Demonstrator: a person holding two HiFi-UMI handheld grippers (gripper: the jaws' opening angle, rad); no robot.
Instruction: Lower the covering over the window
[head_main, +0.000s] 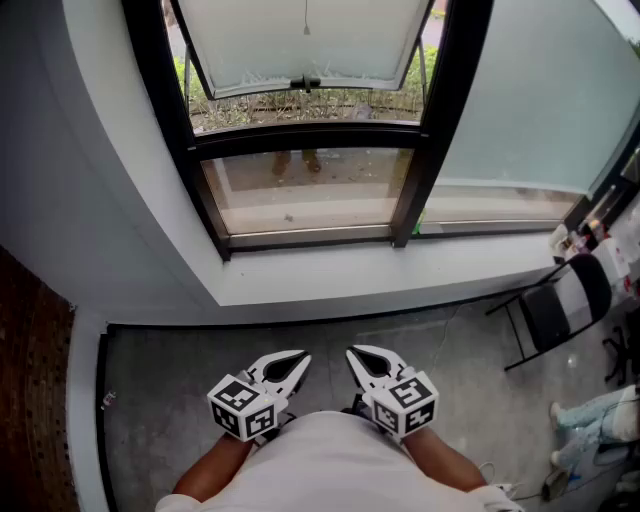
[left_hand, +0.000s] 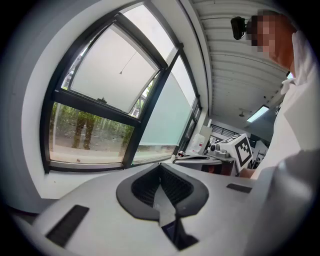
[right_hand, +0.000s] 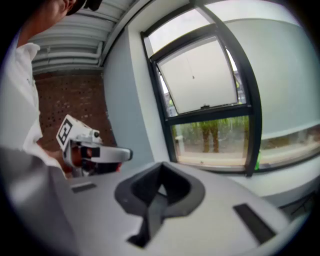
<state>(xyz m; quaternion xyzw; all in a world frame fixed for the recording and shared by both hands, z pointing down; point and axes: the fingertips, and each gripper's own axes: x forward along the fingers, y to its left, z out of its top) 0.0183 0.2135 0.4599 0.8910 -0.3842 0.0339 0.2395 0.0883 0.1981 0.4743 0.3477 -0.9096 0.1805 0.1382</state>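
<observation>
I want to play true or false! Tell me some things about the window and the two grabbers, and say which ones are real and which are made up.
1. The left gripper has its fingers shut on nothing. True.
2. The right gripper is pulling the cord. False: it is shut and empty, down near the person's body, far from the cord hanging at the upper left pane.
3. The lower left pane is covered up. False: the glass is bare, and the ground outside shows through.
4. A pale covering hangs over most of the right pane. True.
5. A black folding chair stands on the floor at the right. True.
</observation>
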